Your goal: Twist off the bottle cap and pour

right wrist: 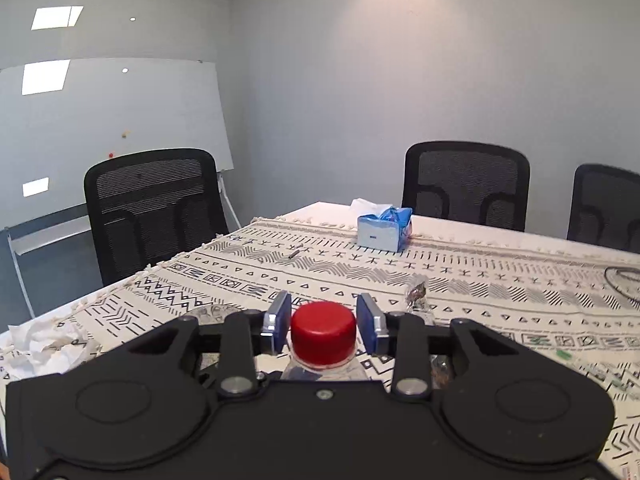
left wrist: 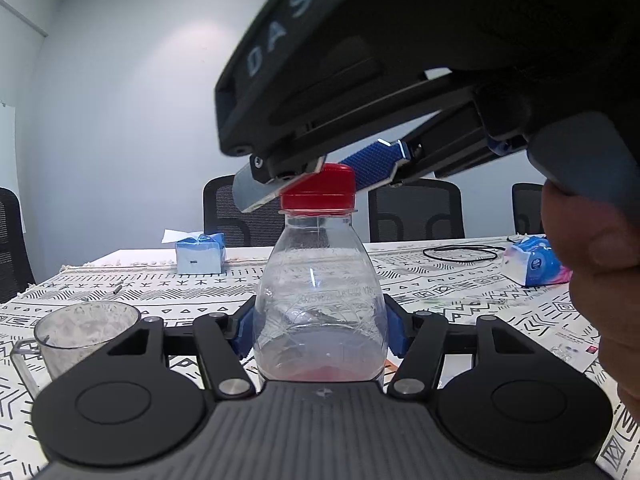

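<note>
On patterned cloth: bottle (left wrist: 320,304) pinched in my left gripper (left wrist: 320,330); cap (right wrist: 323,332) (unremoved) pinched in my right gripper (right wrist: 324,322); pouring pending.

The left gripper (left wrist: 320,330) is held level, its blue pads (left wrist: 243,332) pressed against the bottle (left wrist: 320,300). The right gripper (right wrist: 323,324) is clamped on the red cap (right wrist: 323,330), angled slightly downward, with a hand (left wrist: 596,280) wrapped around its handle.

My bottle (left wrist: 320,300) is clear plastic with a red cap (right wrist: 323,332) and a reddish tint at its base. My grippers' bodies are black; the finger pads (right wrist: 280,322) are blue. The tablecloth (right wrist: 460,280) is cream with black geometric patterns. At eleven o'clock from the cap sits a light blue tissue box (right wrist: 382,226). The chairs (right wrist: 152,208) are black mesh, the wall (right wrist: 400,80) pale grey-blue.
</note>
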### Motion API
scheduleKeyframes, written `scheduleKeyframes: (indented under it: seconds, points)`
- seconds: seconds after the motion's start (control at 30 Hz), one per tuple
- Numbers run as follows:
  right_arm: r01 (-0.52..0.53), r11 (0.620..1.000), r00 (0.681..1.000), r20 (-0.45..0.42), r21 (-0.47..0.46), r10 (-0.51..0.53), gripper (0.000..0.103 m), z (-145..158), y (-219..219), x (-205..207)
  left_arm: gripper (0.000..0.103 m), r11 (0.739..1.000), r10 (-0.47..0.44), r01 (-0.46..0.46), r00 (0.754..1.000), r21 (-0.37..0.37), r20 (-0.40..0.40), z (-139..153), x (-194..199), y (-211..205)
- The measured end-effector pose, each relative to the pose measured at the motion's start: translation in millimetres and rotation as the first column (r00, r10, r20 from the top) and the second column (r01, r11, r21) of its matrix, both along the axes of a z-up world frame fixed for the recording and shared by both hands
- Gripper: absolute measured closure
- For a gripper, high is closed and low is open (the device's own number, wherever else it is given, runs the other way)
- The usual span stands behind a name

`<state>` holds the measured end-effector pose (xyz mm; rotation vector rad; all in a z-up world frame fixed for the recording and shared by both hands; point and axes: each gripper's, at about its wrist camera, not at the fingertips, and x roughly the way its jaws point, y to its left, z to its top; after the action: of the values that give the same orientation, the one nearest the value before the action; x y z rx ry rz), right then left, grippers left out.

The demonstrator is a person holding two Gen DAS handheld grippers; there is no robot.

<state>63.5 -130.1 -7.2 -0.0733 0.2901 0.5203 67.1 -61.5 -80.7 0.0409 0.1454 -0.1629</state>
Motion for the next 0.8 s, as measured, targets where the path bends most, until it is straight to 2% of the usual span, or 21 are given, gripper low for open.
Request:
scheduleKeyframes:
  seconds: [0.2,0.47,0.63,0.8]
  points:
    - [-0.032,0.999,0.999,0.031,-0.016,0.032,0.071,-2,-1,1,0.047,1.000,-0.026,0.026,0.999,0.001,-0.023,3,3,4]
    - [-0.152,0.988,0.988,0.026,-0.016,0.153,0.071,-1,-14,12,0.048,0.999,-0.050,0.050,0.998,-0.008,-0.038,4,2,6]
    - [-0.218,0.976,0.976,0.021,-0.025,0.219,0.071,1,-18,18,0.048,0.999,-0.052,0.052,0.998,-0.012,-0.033,3,1,5]
    - [-0.329,0.944,0.944,0.021,-0.018,0.330,0.071,1,-30,29,0.048,0.998,-0.060,0.060,0.998,-0.020,-0.033,2,2,6]
